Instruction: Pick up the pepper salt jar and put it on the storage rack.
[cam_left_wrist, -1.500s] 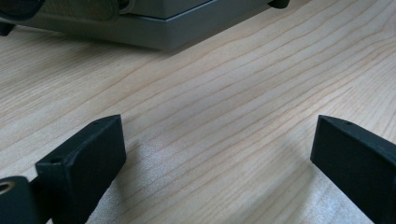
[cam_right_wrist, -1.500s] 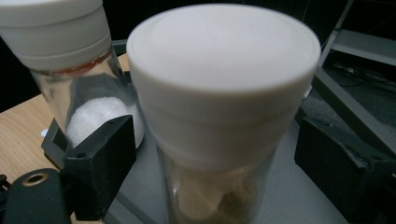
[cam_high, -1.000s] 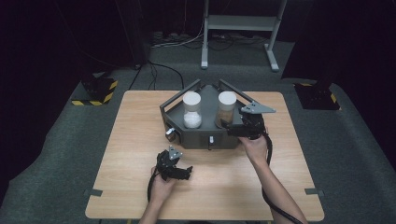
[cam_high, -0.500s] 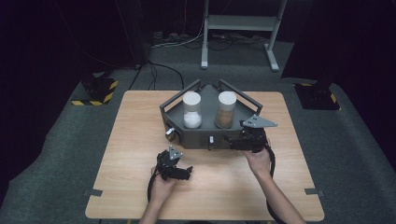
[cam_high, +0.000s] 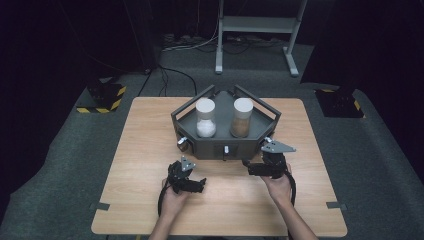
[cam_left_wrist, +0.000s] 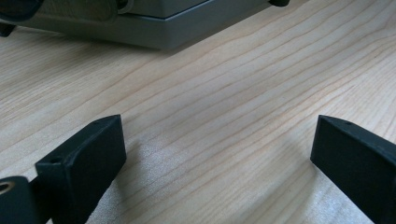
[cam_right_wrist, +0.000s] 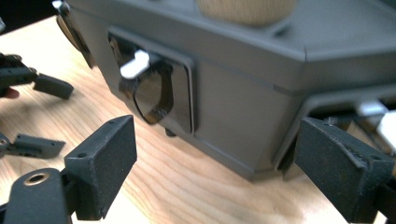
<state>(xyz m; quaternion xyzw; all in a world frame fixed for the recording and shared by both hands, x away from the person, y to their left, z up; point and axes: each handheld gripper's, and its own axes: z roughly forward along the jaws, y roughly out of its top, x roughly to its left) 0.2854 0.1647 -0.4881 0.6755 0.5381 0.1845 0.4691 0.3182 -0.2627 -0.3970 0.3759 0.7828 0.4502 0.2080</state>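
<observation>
While the wooden table (cam_high: 140, 150) carries it at the middle, the grey dispenser stand (cam_high: 225, 146) holds a white-filled jar (cam_high: 205, 118) and a brown-filled jar (cam_high: 242, 117) side by side. Right gripper (cam_high: 252, 168), jaws apart and empty, sits near its front corner; left gripper (cam_high: 199, 185), jaws wide, rests on bare wood.

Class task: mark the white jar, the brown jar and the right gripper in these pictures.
white jar (cam_high: 205, 118), high view, its side
brown jar (cam_high: 242, 118), high view, its side
right gripper (cam_high: 248, 167), high view, between its fingertips

Grey dispenser (cam_high: 225, 145), blk grippers (wood-grain table (cam_high: 150, 150))
</observation>
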